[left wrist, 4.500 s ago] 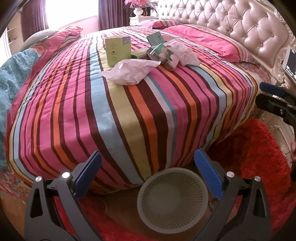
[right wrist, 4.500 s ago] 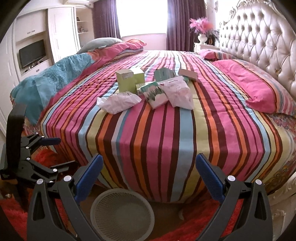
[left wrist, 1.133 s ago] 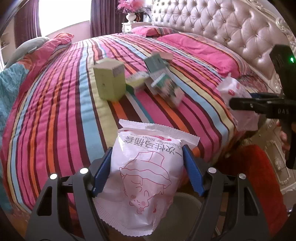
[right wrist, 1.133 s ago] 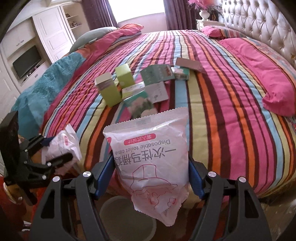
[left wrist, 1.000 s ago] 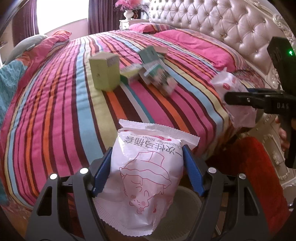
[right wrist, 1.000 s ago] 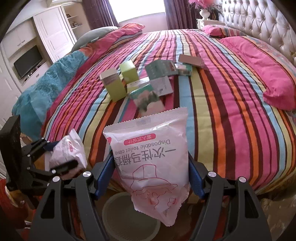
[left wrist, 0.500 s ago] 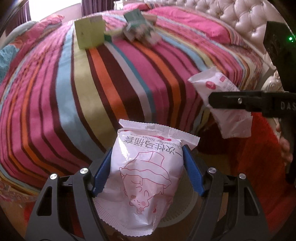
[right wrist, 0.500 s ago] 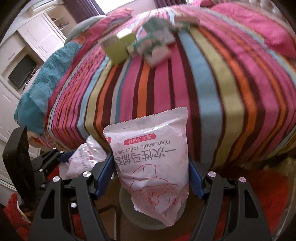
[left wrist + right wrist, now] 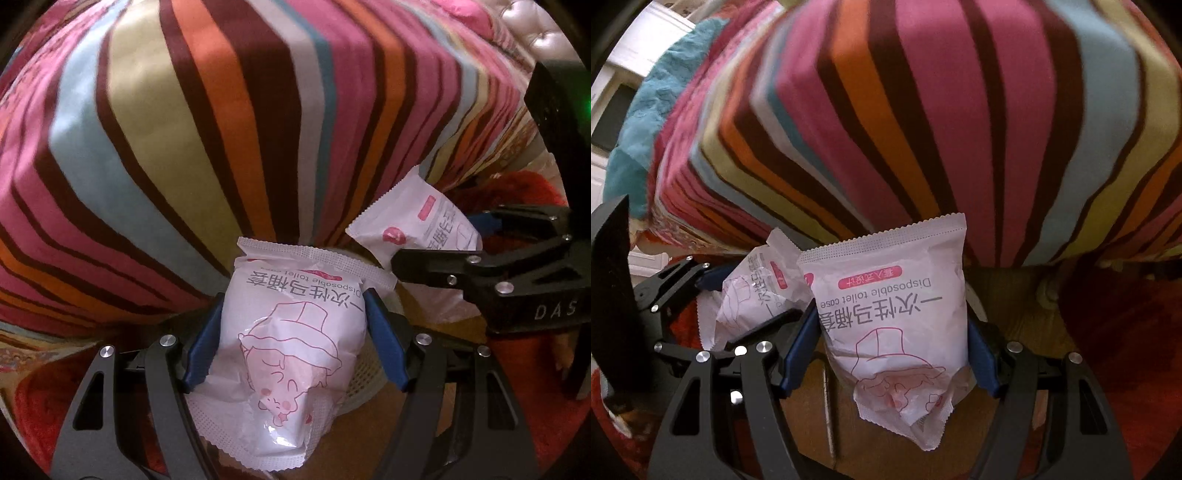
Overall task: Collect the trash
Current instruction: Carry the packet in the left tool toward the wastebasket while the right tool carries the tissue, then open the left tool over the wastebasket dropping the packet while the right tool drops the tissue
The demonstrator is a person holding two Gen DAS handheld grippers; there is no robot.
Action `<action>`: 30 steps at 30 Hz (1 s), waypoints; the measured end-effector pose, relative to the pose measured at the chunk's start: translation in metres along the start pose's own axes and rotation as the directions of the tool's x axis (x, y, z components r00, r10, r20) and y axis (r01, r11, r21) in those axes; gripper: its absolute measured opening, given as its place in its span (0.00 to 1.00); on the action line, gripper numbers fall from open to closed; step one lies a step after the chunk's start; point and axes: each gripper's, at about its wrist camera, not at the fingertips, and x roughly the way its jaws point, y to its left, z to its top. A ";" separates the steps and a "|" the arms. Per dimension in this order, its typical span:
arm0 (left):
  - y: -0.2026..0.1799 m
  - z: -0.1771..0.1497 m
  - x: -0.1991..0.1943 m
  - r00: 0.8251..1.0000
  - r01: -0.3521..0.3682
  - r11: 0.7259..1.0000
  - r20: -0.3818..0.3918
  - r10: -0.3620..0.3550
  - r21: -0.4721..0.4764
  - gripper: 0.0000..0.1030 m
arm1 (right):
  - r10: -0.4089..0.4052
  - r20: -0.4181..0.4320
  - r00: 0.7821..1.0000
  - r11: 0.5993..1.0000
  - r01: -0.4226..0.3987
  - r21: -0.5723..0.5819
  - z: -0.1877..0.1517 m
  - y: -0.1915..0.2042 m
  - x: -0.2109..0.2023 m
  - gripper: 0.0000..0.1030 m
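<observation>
The left claw [image 9: 293, 339] clamps one white packet [image 9: 295, 354] and the right claw [image 9: 892, 354] clamps another packet [image 9: 897, 314], both just off the bed's [image 9: 184, 129] foot edge. The white mesh bin [image 9: 364, 384] shows beneath the left packet. To do this well, centre each packet above the rim before letting go, one after the other. A second ago both hung higher, with boxes on the bed in sight.
</observation>
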 end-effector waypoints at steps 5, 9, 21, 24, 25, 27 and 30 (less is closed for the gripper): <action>-0.002 0.002 0.029 0.993 0.025 1.000 -0.117 -0.025 -0.006 0.70 | -0.011 -0.102 0.995 0.996 0.020 0.083 0.004 -0.008 0.029 0.66; 0.003 0.003 0.064 0.968 0.035 0.998 -0.246 -0.048 -0.056 0.70 | 0.002 -0.178 0.984 0.988 0.025 0.152 0.005 -0.013 0.053 0.66; 0.003 0.008 0.125 0.911 0.004 0.996 -0.410 -0.041 -0.090 0.70 | 0.019 -0.289 0.957 0.935 0.085 0.344 -0.010 -0.050 0.093 0.66; -0.001 0.010 0.137 0.898 0.002 0.996 -0.439 -0.042 -0.090 0.70 | 0.029 -0.306 0.952 0.931 0.085 0.354 -0.013 -0.053 0.102 0.67; -0.001 0.010 0.140 0.892 0.001 0.996 -0.449 -0.044 -0.094 0.70 | 0.034 -0.313 0.949 0.928 0.086 0.362 -0.014 -0.054 0.103 0.67; 0.001 0.008 0.145 0.885 0.004 0.994 -0.462 -0.053 -0.107 0.70 | 0.047 -0.317 0.947 0.917 0.086 0.391 -0.015 -0.059 0.107 0.67; 0.009 -0.002 0.161 0.875 0.005 0.991 -0.479 -0.071 -0.137 0.71 | 0.067 -0.320 0.945 0.904 0.078 0.420 -0.017 -0.062 0.113 0.67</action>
